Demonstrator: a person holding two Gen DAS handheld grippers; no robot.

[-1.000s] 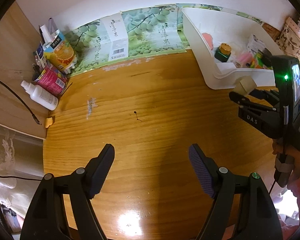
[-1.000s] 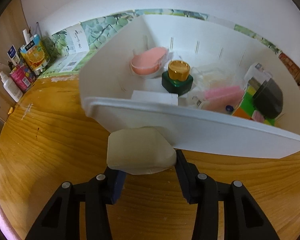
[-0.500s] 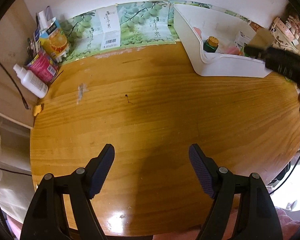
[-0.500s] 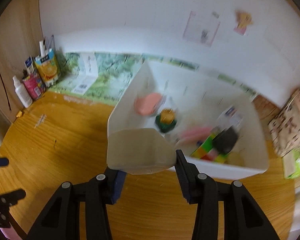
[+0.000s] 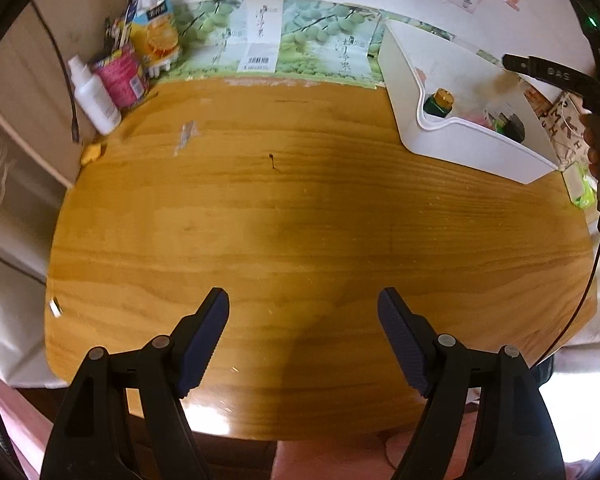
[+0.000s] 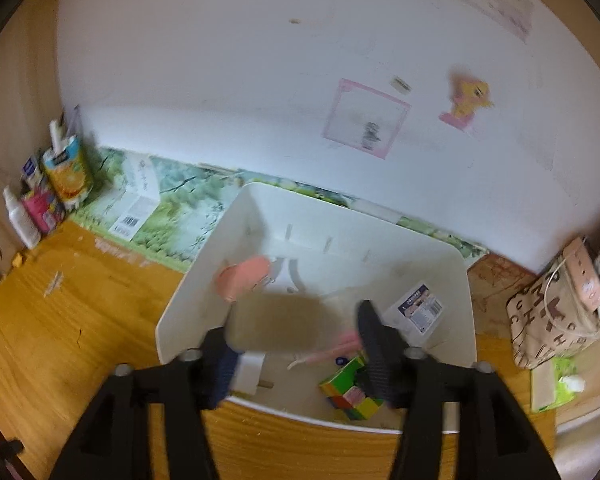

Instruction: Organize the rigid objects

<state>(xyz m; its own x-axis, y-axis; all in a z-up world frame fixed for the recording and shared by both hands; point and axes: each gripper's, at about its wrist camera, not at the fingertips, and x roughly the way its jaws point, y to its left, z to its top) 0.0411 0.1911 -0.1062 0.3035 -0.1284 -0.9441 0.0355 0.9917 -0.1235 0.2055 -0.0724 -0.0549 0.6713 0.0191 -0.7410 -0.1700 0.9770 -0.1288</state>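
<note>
The right tool is opening over the white bin, releasing the beige block; next, pulling clear. The left tool is hanging spread, empty, above the counter.

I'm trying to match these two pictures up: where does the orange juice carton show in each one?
Left wrist view: the orange juice carton stands at the top left, just behind the pink can.
Right wrist view: the carton is at the far left edge, about mid-height.
Shared landmark: the white bin, which lies to the right of the carton in both views.
</note>
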